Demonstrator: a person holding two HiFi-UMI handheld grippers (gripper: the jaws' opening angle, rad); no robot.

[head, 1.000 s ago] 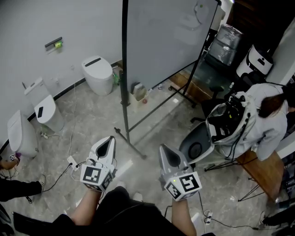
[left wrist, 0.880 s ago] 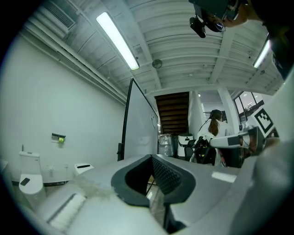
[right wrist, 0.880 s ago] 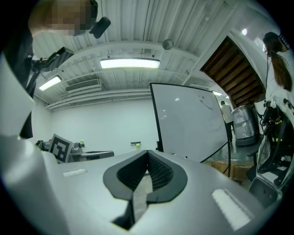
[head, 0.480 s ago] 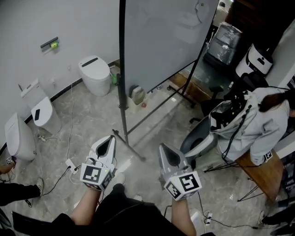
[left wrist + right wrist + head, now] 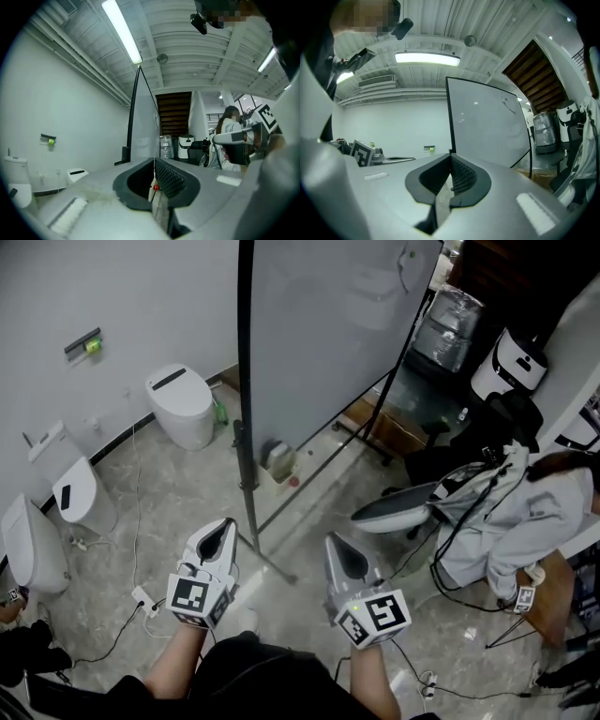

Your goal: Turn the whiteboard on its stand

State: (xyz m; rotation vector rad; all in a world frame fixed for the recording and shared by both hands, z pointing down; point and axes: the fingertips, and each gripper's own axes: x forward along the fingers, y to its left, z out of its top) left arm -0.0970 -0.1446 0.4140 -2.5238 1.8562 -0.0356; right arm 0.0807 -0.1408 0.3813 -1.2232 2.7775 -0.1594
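Nearest the camera, the left gripper and the right gripper were held side by side over the tiled floor, both pointing level toward the whiteboard. In its own view the left gripper had its jaws pressed together with nothing between them. The right gripper was likewise closed and empty.

Just beyond their tips lay the near foot of the black stand. From it the near post rose upright, carrying the whiteboard. The board stood vertical, and its long axis ran away from the person toward the upper right of the head view, ending at the far post. Its pale face was turned toward the right. The left gripper view caught the whiteboard almost edge-on, while the right gripper view saw the whiteboard as a broad panel. A jug stood on the floor beneath it.

Farther off, white toilets lined the wall on the left. On the right, a person in a pale jacket bent beside an office chair.
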